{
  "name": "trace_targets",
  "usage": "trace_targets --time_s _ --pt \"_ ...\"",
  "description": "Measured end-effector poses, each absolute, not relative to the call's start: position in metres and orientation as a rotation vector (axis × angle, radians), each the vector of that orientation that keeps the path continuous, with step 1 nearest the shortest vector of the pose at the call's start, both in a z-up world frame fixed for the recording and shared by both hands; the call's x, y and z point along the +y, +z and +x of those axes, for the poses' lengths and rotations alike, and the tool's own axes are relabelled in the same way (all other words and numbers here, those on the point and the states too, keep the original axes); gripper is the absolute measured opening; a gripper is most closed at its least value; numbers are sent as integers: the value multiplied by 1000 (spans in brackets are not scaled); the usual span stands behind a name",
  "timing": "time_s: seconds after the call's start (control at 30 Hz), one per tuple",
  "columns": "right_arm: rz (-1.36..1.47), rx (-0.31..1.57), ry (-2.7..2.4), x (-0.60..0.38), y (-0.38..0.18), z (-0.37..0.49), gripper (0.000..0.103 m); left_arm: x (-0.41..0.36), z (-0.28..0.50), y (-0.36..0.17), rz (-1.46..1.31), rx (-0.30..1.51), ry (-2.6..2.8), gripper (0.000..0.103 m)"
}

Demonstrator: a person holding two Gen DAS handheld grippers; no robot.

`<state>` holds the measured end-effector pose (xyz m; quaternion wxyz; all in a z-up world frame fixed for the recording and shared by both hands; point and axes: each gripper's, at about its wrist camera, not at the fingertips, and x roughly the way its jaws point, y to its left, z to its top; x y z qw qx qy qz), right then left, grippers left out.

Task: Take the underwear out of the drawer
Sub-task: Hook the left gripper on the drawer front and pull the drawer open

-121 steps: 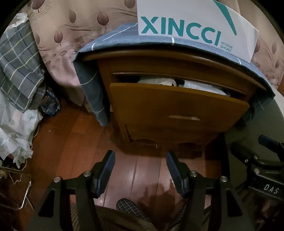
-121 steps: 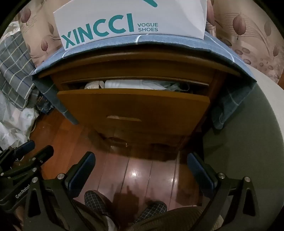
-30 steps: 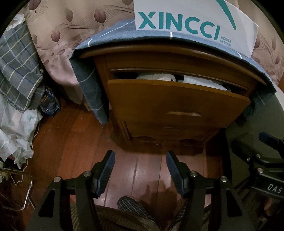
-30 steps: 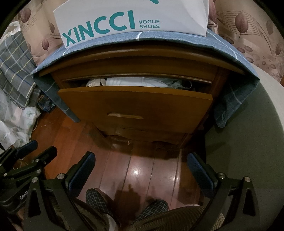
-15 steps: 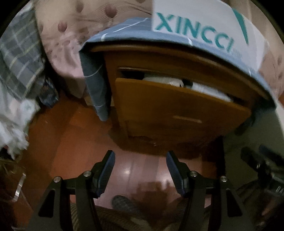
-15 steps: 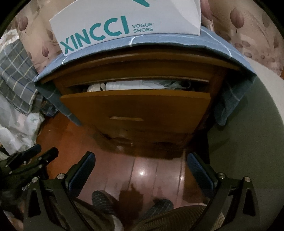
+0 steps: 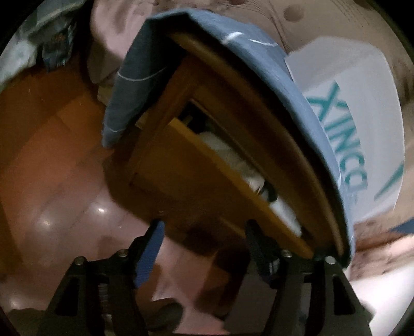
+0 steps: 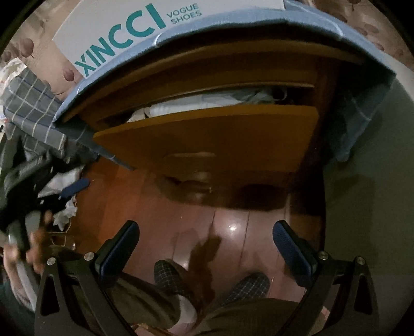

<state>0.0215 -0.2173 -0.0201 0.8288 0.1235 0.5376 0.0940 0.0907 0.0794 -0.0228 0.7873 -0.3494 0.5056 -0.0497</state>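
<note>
A white shoe box (image 8: pixel 145 28) at the top of the right wrist frame carries "XINCCI" in large teal capitals, with "VOGUE SHOES" in smaller teal type beside it. At the right edge of the left wrist frame, the same box (image 7: pixel 344 108) shows "XINCC", tilted and blurred.

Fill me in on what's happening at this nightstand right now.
A person holding a gripper in each hand faces a wooden nightstand whose top drawer is partly pulled out, with pale folded clothing showing over its front edge. Both the left gripper and the right gripper are open and empty, short of the drawer, above the wooden floor. The left wrist view is tilted and blurred. A white XINCCI shoe box sits on the blue cloth covering the nightstand. Nothing has been taken out yet.
</note>
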Motion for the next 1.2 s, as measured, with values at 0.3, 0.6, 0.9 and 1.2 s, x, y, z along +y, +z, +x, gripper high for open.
trace_targets --time_s 0.3,0.6,0.9,1.2 --pt "281 1159 212 -220 -25 24 102 95 126 -65 -1102 1070 -82 77" --pt "313 1173 228 -223 -28 26 102 105 131 -94 -1237 1078 -44 87" --pt "308 1162 209 -222 -27 25 102 102 140 -111 -1269 1093 94 101" --pt "298 1160 201 -221 -25 27 102 95 146 -102 -1104 1147 153 103"
